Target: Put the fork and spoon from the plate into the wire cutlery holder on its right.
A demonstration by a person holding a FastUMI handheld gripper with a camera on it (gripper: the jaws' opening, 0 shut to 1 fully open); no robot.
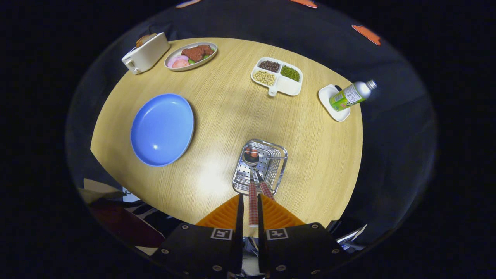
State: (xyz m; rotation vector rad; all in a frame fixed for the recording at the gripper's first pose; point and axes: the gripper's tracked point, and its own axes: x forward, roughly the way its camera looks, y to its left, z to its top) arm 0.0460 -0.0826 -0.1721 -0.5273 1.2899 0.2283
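Now, gripper: the gripper [250,209] hangs over the near edge of the table [232,116], its fingers drawn close together and clamped on a checked cutlery handle that stands between them.
Held piece: the spoon [252,170], judging by the round bowl at its far end; that bowl lies inside the holder while the handle runs back between the fingers.
Second piece: the fork [264,186] seems already in, its checked handle leaning on the holder's near rim just beside the spoon; its tines are too small to make out, so which piece is which is a judgement.
Holder: the wire cutlery holder [271,170] sits just ahead of the fingers, near the table's near edge, with a perforated floor.
Plate: the blue plate [162,130] lies bare toward the table's left edge, apart from the holder.
Step in hand: the last one, by my reading, setting the spoon down in the holder.
Next move: it calls for parting the fingers so the handle settles on the rim, then backing straight off without dragging the handle or nudging the fork.
Farther out: a toaster [146,53] and a food dish [190,56] at the far left corner, a divided dish [285,87] of beans along the far edge, a bottle [352,95] on a small white tray [327,99] at the right edge.
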